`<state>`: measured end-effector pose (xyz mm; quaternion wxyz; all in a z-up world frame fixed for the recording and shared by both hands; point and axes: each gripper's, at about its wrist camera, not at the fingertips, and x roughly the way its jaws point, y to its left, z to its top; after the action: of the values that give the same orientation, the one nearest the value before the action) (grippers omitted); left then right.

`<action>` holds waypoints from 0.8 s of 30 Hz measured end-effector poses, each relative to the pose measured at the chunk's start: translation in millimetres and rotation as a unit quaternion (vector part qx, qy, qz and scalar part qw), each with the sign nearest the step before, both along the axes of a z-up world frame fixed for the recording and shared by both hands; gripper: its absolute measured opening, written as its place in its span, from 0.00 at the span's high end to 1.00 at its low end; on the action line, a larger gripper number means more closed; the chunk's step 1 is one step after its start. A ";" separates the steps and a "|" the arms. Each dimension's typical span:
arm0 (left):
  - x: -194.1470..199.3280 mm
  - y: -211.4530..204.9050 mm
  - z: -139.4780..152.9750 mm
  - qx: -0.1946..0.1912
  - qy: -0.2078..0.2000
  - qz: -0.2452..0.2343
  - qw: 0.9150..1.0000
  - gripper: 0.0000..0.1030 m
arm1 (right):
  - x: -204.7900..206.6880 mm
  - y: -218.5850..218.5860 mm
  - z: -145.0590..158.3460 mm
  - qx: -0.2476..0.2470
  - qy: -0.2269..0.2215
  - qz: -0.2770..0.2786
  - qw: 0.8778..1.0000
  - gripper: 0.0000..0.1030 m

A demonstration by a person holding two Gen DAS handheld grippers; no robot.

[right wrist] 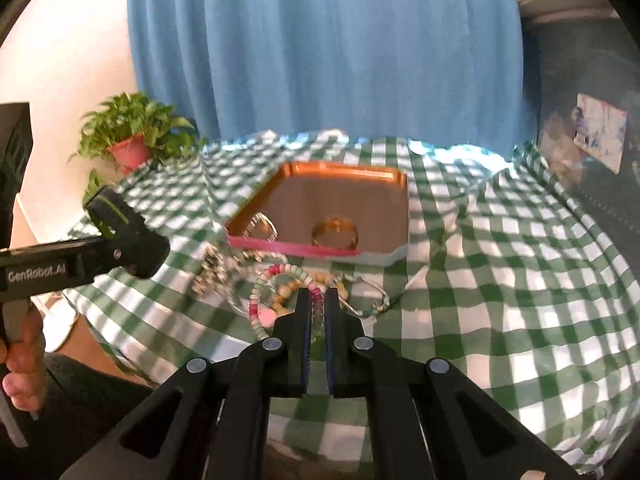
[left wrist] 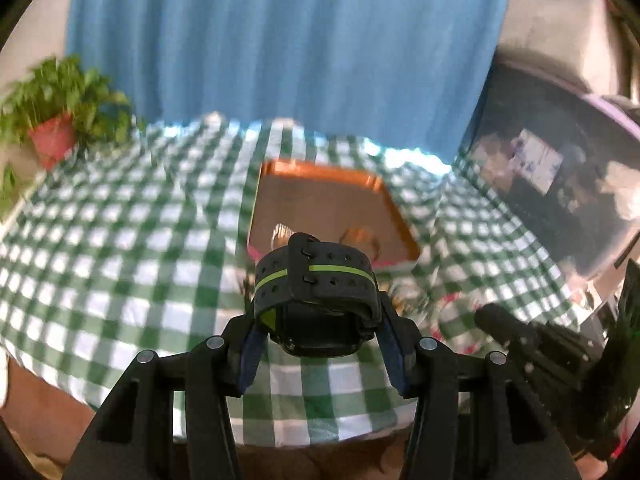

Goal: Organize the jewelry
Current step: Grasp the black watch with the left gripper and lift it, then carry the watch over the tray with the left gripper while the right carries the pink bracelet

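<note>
Now my left gripper [left wrist: 316, 316] squeezes a black rubber watch with a green stripe [left wrist: 316, 280], lifted above the green and white checked cloth [left wrist: 120, 240], near the orange tray [left wrist: 320, 200]. Next, my right gripper [right wrist: 316, 304] pinches a pink and green bead bracelet [right wrist: 318, 312] tight, just before the tray.

White lettering "GenRobot.AI" stands on the black body of the left tool [right wrist: 105, 204], seen from the side at the left of the right-wrist view. Nothing else is legible; the poster [right wrist: 599, 135] far right is too blurred.
</note>
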<state>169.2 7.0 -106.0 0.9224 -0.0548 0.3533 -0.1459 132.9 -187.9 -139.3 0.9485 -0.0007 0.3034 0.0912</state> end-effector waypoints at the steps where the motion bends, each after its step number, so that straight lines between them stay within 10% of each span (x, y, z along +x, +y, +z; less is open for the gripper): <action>1: -2.6 0.1 6.7 0.000 -0.010 0.000 1.000 0.50 | -5.0 2.3 8.9 0.004 -0.007 0.000 1.000 0.96; 15: -21.7 6.3 77.9 0.001 -0.118 -0.006 0.993 0.50 | -19.2 25.2 119.4 -0.002 -0.122 0.013 0.992 0.96; 24: 39.9 20.5 49.5 -0.025 -0.091 0.005 0.996 0.50 | 33.6 8.1 103.1 0.023 -0.102 -0.012 0.994 0.96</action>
<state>209.2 27.5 -56.4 0.9499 -0.0660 0.2637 -0.1541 166.5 -179.8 -36.2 0.9753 0.0156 0.2028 0.0866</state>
